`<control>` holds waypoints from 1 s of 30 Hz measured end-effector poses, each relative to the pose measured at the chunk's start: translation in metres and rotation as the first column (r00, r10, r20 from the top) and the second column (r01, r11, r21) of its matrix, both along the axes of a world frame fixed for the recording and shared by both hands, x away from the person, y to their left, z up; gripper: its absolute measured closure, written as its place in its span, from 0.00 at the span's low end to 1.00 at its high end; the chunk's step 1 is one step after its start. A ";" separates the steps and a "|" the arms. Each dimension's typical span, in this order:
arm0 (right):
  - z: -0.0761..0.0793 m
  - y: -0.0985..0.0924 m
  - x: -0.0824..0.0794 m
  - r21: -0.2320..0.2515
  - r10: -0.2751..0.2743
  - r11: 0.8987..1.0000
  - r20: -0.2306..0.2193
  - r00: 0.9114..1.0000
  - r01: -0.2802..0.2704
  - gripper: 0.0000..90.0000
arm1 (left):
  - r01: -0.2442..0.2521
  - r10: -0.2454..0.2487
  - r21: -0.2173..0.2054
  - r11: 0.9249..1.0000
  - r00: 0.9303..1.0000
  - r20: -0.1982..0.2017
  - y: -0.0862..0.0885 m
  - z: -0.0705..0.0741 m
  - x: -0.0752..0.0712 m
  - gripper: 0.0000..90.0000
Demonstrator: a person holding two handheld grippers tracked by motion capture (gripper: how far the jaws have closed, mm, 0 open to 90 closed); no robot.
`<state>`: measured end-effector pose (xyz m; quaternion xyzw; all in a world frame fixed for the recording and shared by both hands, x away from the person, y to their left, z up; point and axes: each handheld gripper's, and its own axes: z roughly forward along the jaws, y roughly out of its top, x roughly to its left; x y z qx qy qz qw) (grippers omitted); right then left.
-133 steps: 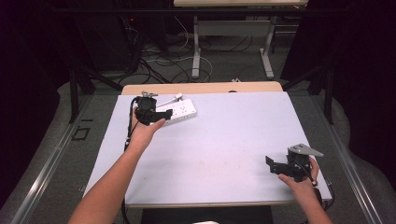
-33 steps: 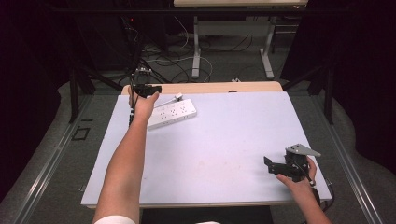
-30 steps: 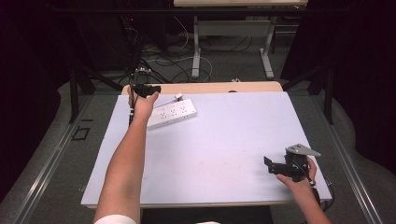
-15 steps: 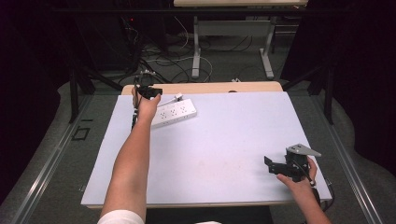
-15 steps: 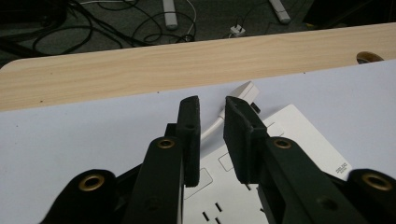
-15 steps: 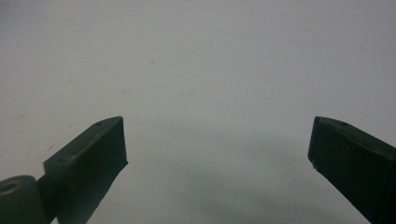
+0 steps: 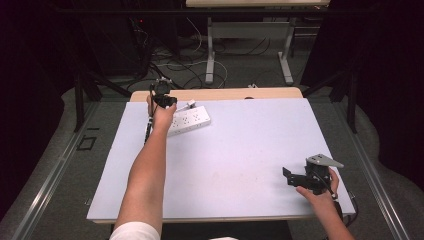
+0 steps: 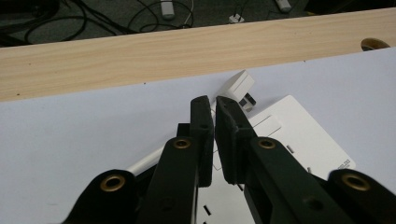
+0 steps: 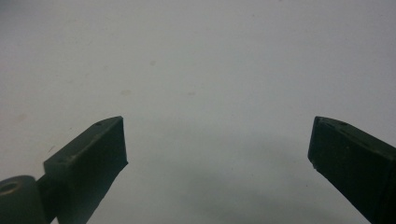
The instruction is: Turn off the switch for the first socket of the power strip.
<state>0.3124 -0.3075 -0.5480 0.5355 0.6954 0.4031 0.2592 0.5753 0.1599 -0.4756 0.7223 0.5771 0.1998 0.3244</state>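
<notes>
White tabletop [image 7: 240,150]: power strip [image 7: 189,120] beneath left tool [image 8: 209,108].

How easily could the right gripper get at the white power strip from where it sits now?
Probably not easily. The right gripper sits at the near right of the table, jaws open over bare surface, while the power strip lies at the far left under the left gripper. Nothing blocks the path, but it is a long cross-table reach.

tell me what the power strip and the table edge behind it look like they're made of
Power strip: looks like smooth white moulded plastic, with an even matte sheen and crisp socket slots. Table edge: pale wood or wood-look laminate, with fine lengthwise grain lines; the pictures cannot tell which.
</notes>
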 end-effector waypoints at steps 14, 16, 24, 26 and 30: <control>0.003 -0.004 -0.002 0.009 -0.004 1.000 -0.002 1.000 0.004 0.04 | 0.001 -0.001 0.010 1.000 0.999 -0.034 -0.008 -0.012 0.005 1.00; 0.003 -0.004 -0.002 0.008 -0.004 1.000 0.001 1.000 0.004 0.04 | 0.002 -0.002 0.008 1.000 0.999 -0.035 -0.008 -0.013 0.006 1.00; 0.003 -0.004 -0.002 0.012 -0.002 1.000 0.002 1.000 0.002 0.04 | -0.003 0.005 0.020 1.000 0.998 -0.070 -0.006 -0.022 0.008 1.00; 0.004 -0.004 -0.002 0.011 -0.003 1.000 0.003 1.000 0.003 0.04 | -0.006 0.007 0.013 1.000 0.997 -0.077 -0.006 -0.024 0.008 1.00; 0.004 -0.004 -0.002 0.012 -0.004 1.000 0.002 1.000 0.004 0.05 | -0.012 0.013 0.017 1.000 0.995 -0.098 -0.004 -0.027 0.008 1.00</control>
